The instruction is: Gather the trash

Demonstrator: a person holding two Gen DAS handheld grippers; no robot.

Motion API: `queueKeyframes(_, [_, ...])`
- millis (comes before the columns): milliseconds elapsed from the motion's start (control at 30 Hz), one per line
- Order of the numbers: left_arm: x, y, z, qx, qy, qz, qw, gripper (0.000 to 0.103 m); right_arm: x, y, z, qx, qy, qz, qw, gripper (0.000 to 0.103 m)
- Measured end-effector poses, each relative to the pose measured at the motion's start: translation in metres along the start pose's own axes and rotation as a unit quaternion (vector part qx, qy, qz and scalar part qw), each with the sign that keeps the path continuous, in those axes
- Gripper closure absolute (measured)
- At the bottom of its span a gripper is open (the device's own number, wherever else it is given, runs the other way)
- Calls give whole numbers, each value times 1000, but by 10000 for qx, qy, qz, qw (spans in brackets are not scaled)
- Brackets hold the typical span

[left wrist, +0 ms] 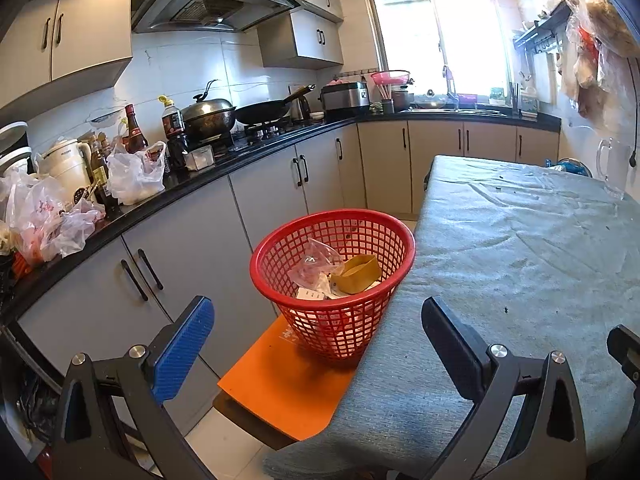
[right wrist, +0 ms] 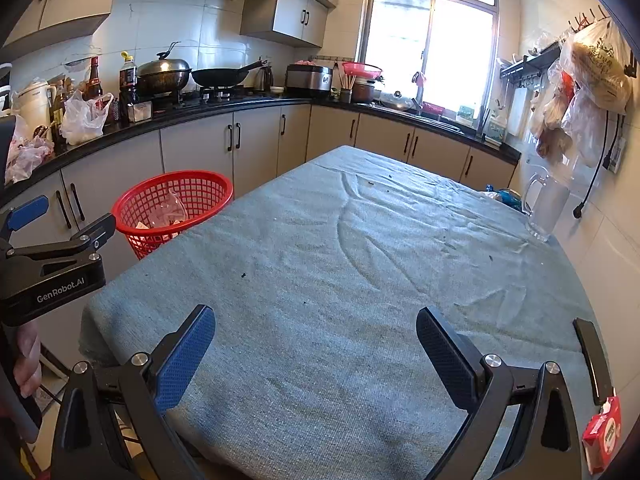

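A red mesh basket (left wrist: 334, 280) stands on an orange stool (left wrist: 280, 388) at the table's left edge; it also shows in the right wrist view (right wrist: 172, 210). It holds a clear plastic bag (left wrist: 316, 264), a yellow-brown wrapper (left wrist: 358, 274) and white paper scraps. My left gripper (left wrist: 316, 344) is open and empty, just short of the basket. My right gripper (right wrist: 316, 354) is open and empty above the grey-green tablecloth (right wrist: 360, 260). The left gripper's body (right wrist: 52, 264) shows at the right wrist view's left edge. A red carton (right wrist: 602, 432) lies at the table's near right corner.
A black kitchen counter (left wrist: 240, 160) with bottles, plastic bags, pots and a stove runs along the left and back. A glass mug (right wrist: 546, 208) stands at the table's far right. Bags hang on the right wall (right wrist: 588, 92). Small dark crumbs dot the cloth.
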State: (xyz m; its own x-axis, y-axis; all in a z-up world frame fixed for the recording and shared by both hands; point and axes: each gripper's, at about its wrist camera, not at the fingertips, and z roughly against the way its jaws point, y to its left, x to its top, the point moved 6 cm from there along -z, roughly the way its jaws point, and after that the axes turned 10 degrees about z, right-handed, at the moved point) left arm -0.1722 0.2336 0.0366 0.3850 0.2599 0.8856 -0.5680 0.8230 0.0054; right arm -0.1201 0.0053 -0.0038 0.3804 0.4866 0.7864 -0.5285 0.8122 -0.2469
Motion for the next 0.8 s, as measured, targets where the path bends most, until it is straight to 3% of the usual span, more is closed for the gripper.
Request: queueKeyframes(800, [0, -9, 2, -38, 4, -75, 10000, 0, -5, 0, -4, 13, 76, -46, 10000, 1])
